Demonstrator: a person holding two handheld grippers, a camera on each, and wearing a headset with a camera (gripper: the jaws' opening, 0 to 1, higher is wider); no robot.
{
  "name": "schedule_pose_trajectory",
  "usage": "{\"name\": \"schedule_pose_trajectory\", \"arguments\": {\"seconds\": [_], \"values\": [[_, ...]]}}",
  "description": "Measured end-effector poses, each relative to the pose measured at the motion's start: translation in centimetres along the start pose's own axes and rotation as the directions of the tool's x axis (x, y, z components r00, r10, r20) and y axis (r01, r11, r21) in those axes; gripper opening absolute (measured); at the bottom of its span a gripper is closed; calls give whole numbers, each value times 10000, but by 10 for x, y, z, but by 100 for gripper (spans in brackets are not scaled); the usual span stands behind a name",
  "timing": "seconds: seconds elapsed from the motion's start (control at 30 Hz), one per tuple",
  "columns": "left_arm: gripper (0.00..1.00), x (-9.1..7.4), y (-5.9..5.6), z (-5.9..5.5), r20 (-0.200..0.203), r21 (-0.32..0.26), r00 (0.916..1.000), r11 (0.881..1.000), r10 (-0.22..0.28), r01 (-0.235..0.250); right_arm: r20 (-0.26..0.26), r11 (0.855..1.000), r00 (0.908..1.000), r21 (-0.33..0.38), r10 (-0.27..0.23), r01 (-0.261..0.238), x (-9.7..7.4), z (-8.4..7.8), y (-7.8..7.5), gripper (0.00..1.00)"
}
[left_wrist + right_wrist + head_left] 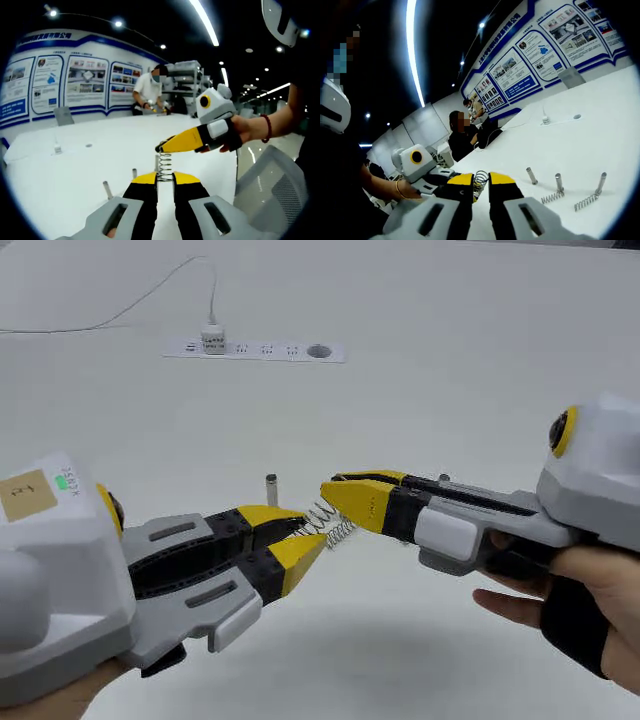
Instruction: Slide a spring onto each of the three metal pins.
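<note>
1. On the white workbench (450, 390) we have both tools low over the near part of the top, meeting tip to tip.
2. Our left gripper (312, 530) comes in from the lower left. Its yellow jaws are drawn narrow around one end of a spring (318, 515).
3. Our right gripper (328, 490) reaches in from the right, with its jaws pinched nearly together on the other end of that same spring.
4. A power strip (255, 349) lies far back on the bench, with a plug and white cable in it.
5. Three metal pins (559, 182) stand upright in a row beyond the jaws, as we see in the right gripper view. All three are bare.
6. The held spring hangs in the air between the two tips, near the pins but on none of them.
7. Two other springs (552, 197) lie flat on the bench, just beside the feet of the middle and right-hand pins.
</note>
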State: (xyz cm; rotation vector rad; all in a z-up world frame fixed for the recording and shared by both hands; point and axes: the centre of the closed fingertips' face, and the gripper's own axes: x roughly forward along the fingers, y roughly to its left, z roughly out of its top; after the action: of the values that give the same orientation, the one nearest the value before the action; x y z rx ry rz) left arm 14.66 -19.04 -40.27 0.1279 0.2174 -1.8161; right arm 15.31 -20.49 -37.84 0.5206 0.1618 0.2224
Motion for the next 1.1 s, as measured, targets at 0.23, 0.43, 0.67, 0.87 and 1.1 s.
{"name": "schedule_pose_trajectory", "arguments": {"seconds": [0.23,0.43,0.67,0.87,1.1], "values": [[13,1,4,-9,-560,285,9981,9993,238,-222,-232,9937,9994,-1092,-263,236,6,0,1,12],[21,-2,11,-21,-1028,332,9927,9976,634,-603,-383,9816,9975,-1842,-587,507,10,1,-4,11],[30,-7,21,-39,-1747,825,9758,9895,1314,-1185,-532,9578,9939,-2763,-970,787,18,4,-12,11],[35,-10,26,-50,-2065,891,9646,9849,1643,-1487,-604,9374,9891,-3313,-1343,1071,28,7,-23,12],[42,-10,33,-58,-2108,453,9597,9826,1856,-1801,-591,9236,9868,-3642,-1509,1195,46,16,-41,12]]}}
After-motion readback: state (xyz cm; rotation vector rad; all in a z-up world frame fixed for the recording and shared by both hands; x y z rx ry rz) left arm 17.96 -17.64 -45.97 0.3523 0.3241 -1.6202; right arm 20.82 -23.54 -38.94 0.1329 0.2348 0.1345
